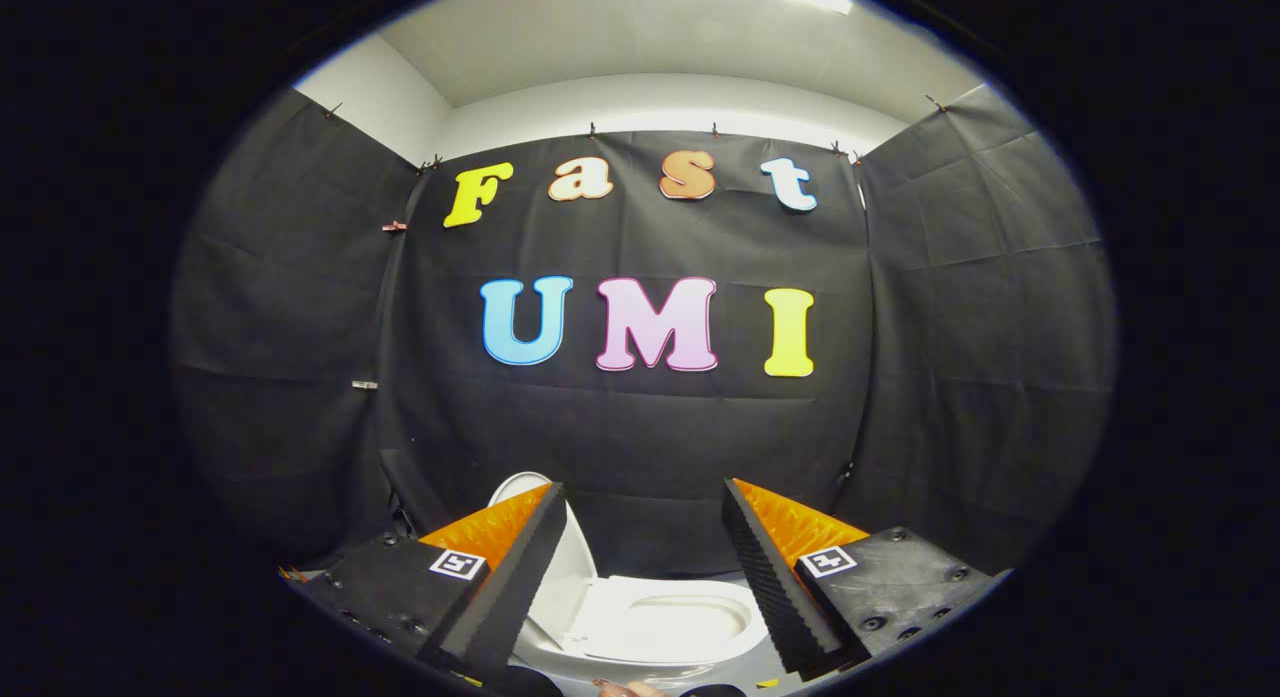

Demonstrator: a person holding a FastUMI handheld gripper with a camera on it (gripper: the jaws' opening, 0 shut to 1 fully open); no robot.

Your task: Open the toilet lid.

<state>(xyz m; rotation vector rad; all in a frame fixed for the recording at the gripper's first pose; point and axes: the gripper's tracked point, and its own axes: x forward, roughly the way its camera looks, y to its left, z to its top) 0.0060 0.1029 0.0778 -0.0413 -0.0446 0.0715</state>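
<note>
The gripper (645,497) is held with fingers spread wide, nothing pinched. Low between them the toilet (640,649) is seen, its lid (562,567) raised upright beside the left finger, the seat (668,622) rim exposed.

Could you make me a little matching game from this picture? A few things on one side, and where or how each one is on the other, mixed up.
Things:
1. toilet lid
2. toilet seat
3. gripper
4. fingers

States or places:
A. lying flat, showing in the gap between the fingers
B. open, holding nothing
C. raised upright, partly behind one finger
D. black ribbed pads, orange on the outer sides

Right pairs: 1-C, 2-A, 3-B, 4-D
</note>
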